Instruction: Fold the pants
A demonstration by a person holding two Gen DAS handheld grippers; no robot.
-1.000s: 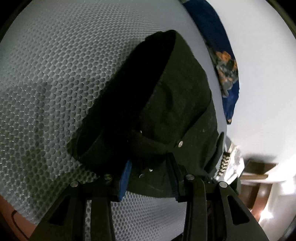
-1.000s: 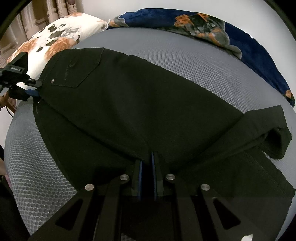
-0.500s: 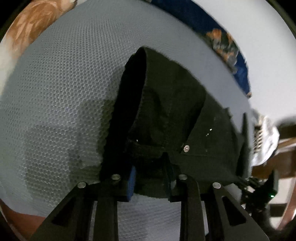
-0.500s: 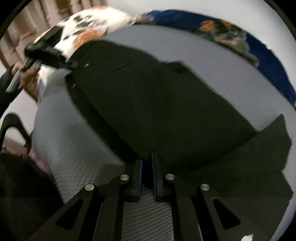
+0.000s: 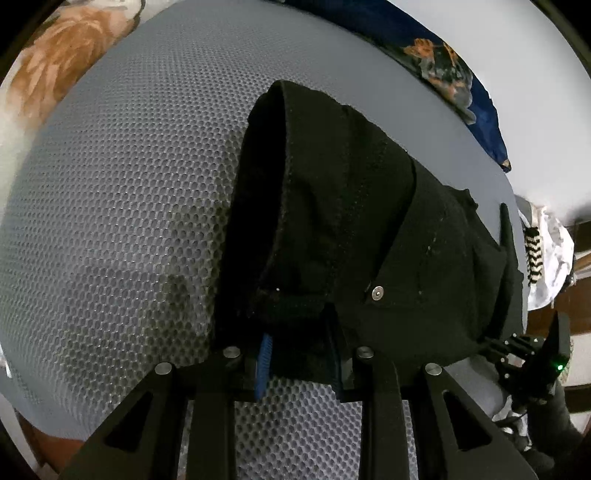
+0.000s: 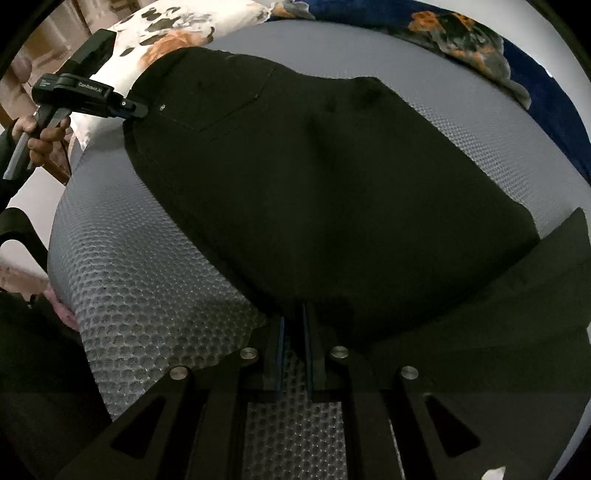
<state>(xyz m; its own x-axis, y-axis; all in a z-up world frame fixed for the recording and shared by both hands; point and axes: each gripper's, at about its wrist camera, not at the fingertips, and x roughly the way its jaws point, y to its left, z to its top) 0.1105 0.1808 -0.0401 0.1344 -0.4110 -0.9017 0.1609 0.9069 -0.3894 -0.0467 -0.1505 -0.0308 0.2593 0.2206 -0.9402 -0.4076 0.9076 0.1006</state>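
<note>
The black pants (image 6: 325,177) are spread across a grey mesh-covered bed (image 5: 122,206), lifted at two places so that the cloth hangs between them rather than lying flat. The waistband end, marked by a metal rivet (image 5: 377,293) and a back pocket (image 6: 214,99), is held by the left gripper (image 5: 299,354), whose blue-padded fingers are clamped on a thick bunch of waistband fabric; the bunching is probably what keeps the two layers aligned while they are carried. In the right wrist view the same gripper is seen at the far left, gripped by a hand (image 6: 40,136) beside the floral pillow (image 6: 162,33). The right gripper (image 6: 293,332) is closed tight on an edge of the cloth lower down the legs, with only a narrow slit between its fingers. To the right of it, a further stretch of leg (image 6: 517,314) lies doubled on the mattress. The pants appear to be held taut from both ends so that the top portion can be laid over evenly; the fold is judged to be midway. A dark blue patterned blanket (image 6: 480,40) is bunched along the far edge of the bed, well apart from the pants.
</note>
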